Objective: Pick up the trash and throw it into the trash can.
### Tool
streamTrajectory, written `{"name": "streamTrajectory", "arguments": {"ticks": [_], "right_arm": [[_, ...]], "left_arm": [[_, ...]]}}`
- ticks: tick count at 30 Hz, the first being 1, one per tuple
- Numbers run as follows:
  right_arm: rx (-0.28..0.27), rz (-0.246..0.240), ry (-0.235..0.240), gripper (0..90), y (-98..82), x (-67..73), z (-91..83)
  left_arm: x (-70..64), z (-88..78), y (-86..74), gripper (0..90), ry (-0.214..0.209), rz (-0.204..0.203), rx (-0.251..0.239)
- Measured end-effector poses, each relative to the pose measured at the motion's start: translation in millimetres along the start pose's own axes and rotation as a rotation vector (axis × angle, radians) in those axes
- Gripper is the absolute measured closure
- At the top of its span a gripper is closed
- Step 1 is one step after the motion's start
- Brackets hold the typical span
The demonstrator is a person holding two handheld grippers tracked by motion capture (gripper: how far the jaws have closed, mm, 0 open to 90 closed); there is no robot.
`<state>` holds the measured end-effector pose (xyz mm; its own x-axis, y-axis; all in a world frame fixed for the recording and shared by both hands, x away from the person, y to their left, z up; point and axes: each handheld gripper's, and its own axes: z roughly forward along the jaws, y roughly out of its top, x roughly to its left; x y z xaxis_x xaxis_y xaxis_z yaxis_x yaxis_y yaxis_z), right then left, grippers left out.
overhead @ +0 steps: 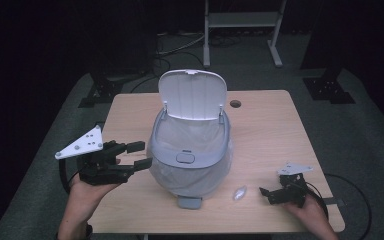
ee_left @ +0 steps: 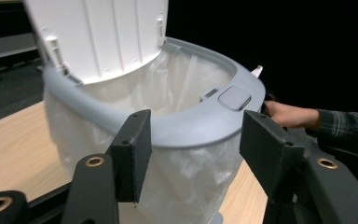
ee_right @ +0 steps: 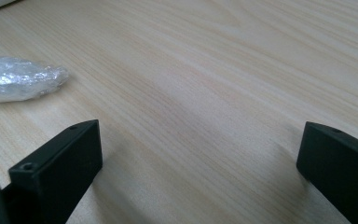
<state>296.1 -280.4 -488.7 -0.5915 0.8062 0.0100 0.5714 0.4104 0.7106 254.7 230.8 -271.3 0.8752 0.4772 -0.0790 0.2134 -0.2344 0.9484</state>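
Nearby — left claw [overhead: 141, 155] gapes beside bin [overhead: 190, 157].

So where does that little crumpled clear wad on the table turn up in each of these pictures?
High view: the wad lies on the table right of the bin's base, just left of the right gripper.
Left gripper view: not in this picture.
Right gripper view: the wad lies at the left edge, beyond the left jaw.
Shared landmark: the pale wood table.

High view above table [overhead: 280, 130] — gripper views close, level; bin [overhead: 190, 150] shared.
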Motion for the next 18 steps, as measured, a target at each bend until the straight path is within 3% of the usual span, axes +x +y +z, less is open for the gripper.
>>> {"name": "streamTrajectory", "arguments": {"ticks": [12, 18], "right_arm": [[0.000, 0.000, 0.000, 0.0, 0.0, 0.0, 0.0], [0.000, -0.001, 0.000, 0.0, 0.0, 0.0, 0.0]], "left_arm": [[6.9, -5.5, -15.3, 35.1, 0.034, -0.017, 0.030], [10.0, -4.6, -27.3, 27.6, 0.093, -0.001, 0.047]]}}
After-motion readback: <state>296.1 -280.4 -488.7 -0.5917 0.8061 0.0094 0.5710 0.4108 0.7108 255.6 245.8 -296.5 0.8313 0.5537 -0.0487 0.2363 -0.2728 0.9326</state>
